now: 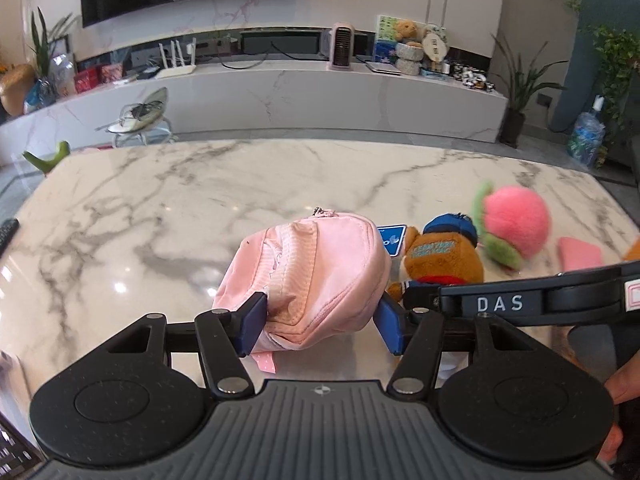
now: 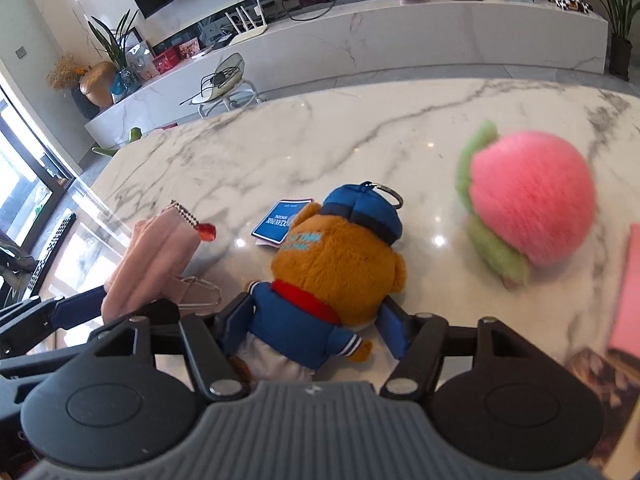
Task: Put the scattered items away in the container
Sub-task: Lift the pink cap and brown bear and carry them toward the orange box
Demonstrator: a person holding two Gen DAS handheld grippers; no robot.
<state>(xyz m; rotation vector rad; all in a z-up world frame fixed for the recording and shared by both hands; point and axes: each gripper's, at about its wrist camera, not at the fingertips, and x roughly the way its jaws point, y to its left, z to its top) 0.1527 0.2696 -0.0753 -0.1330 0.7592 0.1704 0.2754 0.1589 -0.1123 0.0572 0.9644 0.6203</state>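
Left gripper (image 1: 320, 326): jaws set wide on both sides of the pink backpack (image 1: 308, 276), pads touching its fabric, at lower centre of frame; it looks gripped, though I cannot be sure. Right gripper (image 2: 310, 330): jaws wide open around the bear plush (image 2: 340, 276), which lies face down on the marble desk (image 2: 320, 140); pads just beside its blue jacket, approx. not pressing. Peach plush (image 2: 528, 204) is at right of frame, blurred. Blue tag (image 2: 282, 220) lies by the bear's head.
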